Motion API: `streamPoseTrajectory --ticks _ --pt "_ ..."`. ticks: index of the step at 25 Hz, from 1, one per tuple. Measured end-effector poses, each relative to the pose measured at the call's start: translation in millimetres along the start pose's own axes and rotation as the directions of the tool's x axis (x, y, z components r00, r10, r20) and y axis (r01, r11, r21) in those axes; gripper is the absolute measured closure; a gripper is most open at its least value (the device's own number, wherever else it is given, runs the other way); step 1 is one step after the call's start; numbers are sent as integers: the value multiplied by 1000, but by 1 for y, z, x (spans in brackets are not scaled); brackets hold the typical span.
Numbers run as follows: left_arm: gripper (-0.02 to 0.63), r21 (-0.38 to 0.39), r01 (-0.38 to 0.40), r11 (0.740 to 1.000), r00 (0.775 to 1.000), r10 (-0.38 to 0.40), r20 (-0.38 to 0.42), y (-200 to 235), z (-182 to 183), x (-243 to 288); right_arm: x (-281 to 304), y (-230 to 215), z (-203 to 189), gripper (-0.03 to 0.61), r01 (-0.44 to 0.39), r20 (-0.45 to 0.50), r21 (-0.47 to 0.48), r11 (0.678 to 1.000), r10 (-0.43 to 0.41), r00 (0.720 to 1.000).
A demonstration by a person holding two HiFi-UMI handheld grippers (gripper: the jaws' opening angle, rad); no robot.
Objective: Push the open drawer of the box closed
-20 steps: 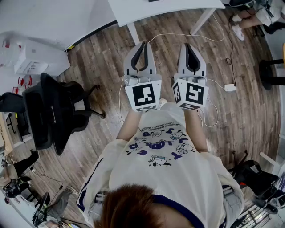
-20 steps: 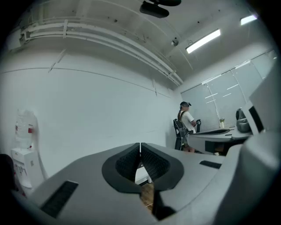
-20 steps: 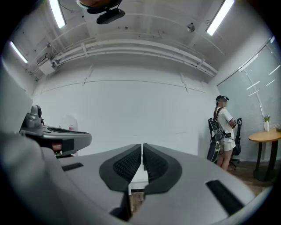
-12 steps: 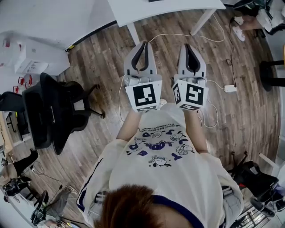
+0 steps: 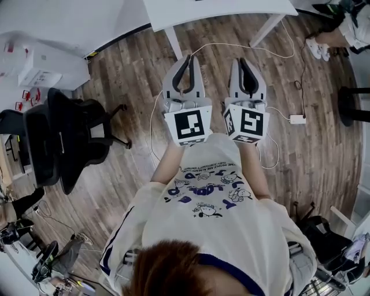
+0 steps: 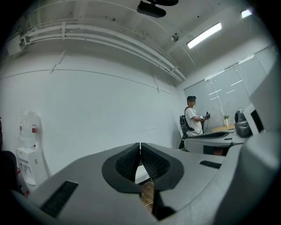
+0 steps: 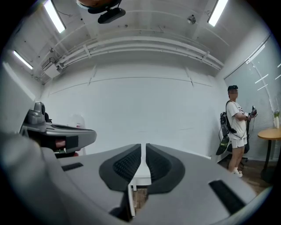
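Left tongs (image 5: 188,56) are held out in front of the person's chest above the wooden floor (image 5: 139,87). Their jaws are pressed together at the tips with nothing between them. Right tongs (image 5: 241,59) sit just beside them toward 3 o'clock, jaws drawn in to a hairline slit and also empty. A black office chair (image 5: 63,139) stands at 9 o'clock, a white counter (image 5: 219,8) at 12 o'clock, and a white power adapter (image 5: 298,119) lies at 3 o'clock. No view shows the box or its drawer.
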State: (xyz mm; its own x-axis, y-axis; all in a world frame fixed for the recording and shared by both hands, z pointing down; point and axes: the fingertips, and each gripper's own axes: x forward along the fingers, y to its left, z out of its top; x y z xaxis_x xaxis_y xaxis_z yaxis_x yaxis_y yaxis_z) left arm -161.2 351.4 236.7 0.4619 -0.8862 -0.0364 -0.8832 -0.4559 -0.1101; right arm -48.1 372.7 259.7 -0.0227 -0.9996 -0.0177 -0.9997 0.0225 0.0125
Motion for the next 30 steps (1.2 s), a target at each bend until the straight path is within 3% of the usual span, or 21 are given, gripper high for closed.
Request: streamPoseTrajectory --ticks 10,30 --pt "594 6 -9 1000 1000 9 -23 -2 -14 44 36 -18 -17 545 -26 -28 13 1000 27 999" --pt "595 7 69 998 997 -69 -32 32 -25 238 216 -76 -29 545 14 -62 19 1000 -12 998"
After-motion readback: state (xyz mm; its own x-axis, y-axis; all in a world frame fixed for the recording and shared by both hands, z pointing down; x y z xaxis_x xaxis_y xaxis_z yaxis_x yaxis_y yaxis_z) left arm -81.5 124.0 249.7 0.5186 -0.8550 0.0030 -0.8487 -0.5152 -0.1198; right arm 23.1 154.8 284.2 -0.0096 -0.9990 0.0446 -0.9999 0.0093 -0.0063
